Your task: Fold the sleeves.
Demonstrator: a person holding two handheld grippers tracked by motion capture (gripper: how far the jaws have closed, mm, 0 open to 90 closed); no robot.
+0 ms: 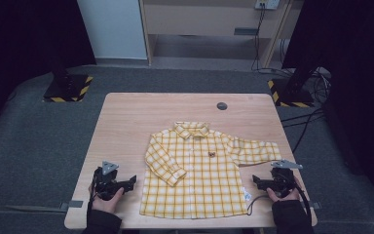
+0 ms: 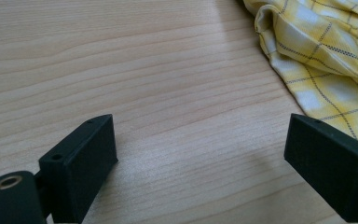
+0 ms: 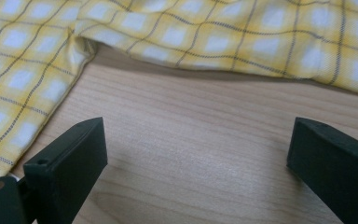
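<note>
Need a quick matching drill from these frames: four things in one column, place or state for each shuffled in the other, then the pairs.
Things:
1. shirt
2. left gripper
3. right gripper
4. round grey disc

Places or states:
A. open, beside the shirt's outstretched sleeve
B. far part of the table, beyond the collar
C. spread flat, buttoned, one sleeve folded across the front
D. open, on the folded-sleeve side

Pairs: 1-C, 2-D, 3-A, 4-B

lab – hazard-taped stands (image 1: 67,87) | dark curtains (image 1: 29,29) | cables (image 1: 260,34)
</note>
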